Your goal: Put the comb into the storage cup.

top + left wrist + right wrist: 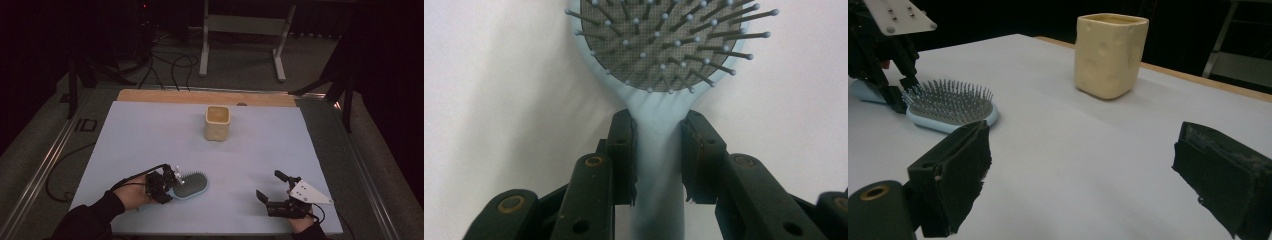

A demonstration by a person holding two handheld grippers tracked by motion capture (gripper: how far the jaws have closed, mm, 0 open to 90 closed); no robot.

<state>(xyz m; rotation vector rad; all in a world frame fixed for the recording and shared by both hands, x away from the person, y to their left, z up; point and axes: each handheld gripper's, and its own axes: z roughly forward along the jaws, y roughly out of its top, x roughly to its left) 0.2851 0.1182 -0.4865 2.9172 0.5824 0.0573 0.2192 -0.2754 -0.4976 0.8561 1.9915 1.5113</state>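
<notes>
A light blue hairbrush (192, 185) with grey bristles lies bristles-up on the pale blue table cover (150, 135). My left gripper (169, 186) is shut on its handle; in the left gripper view both pads press the handle (659, 165) just below the bristle head (664, 40). My right gripper (269, 186) stands open near the front right of the cover, nothing between its pads (960, 170). In the right gripper view the hairbrush (948, 107) lies far left with the left gripper (900, 97) on it, and a cream cup (1110, 52) stands upright beyond.
The cream square cup (217, 122) stands at the back middle of the cover. A strip of bare wood (165, 96) runs along the far edge. Cables and a white frame (245, 30) are on the floor beyond. Metal rails flank the table.
</notes>
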